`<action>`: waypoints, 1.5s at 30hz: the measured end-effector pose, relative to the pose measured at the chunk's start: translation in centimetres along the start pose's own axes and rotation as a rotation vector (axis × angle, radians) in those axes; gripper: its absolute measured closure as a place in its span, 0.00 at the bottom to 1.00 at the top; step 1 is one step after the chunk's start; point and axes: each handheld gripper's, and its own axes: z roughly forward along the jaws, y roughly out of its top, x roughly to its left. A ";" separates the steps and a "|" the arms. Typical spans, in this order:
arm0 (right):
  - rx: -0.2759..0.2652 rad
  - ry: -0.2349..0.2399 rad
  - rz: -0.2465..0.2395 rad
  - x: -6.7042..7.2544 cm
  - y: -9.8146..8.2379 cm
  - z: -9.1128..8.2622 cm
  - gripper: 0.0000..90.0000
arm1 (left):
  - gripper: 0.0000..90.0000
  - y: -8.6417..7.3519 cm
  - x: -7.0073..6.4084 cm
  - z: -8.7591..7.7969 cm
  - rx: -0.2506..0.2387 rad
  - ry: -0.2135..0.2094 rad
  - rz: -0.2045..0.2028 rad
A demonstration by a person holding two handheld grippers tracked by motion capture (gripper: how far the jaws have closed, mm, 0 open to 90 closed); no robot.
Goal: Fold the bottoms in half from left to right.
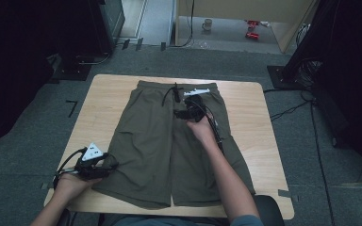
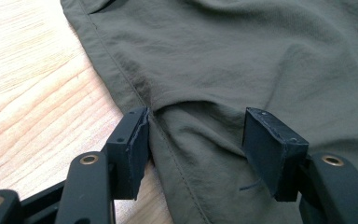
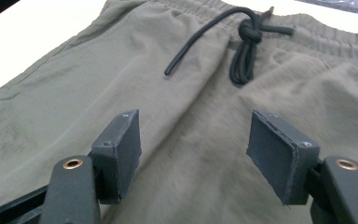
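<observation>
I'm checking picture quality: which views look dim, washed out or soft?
High view: room dark, only the table and shorts lit. Right gripper view: table edge washed out white, drawstring sharp. Left gripper view: evenly lit, wood grain clear, near tool parts slightly soft.

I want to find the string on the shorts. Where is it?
The black drawstring lies at the waistband of the shorts, on the table's far side in the high view, just left of the right gripper.
</observation>
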 end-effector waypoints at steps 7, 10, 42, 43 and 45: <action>0.004 0.009 -0.023 1.2 1.0 1.8 0.39 | 0.46 0.0 0.0 0.0 0.000 -0.003 -0.001; -0.007 0.014 -0.026 1.7 1.3 2.3 0.41 | 0.46 0.0 0.1 0.0 0.002 -0.003 0.001; 0.019 0.061 -0.054 5.5 4.0 8.8 0.38 | 0.54 0.2 -0.2 -0.2 0.011 -0.025 -0.011; 0.019 0.061 -0.054 5.5 4.0 8.8 0.38 | 0.54 0.2 -0.2 -0.2 0.013 -0.027 -0.014; 0.033 0.067 -0.063 5.9 4.1 9.8 0.37 | 0.59 0.2 -0.3 -0.2 0.016 -0.034 -0.020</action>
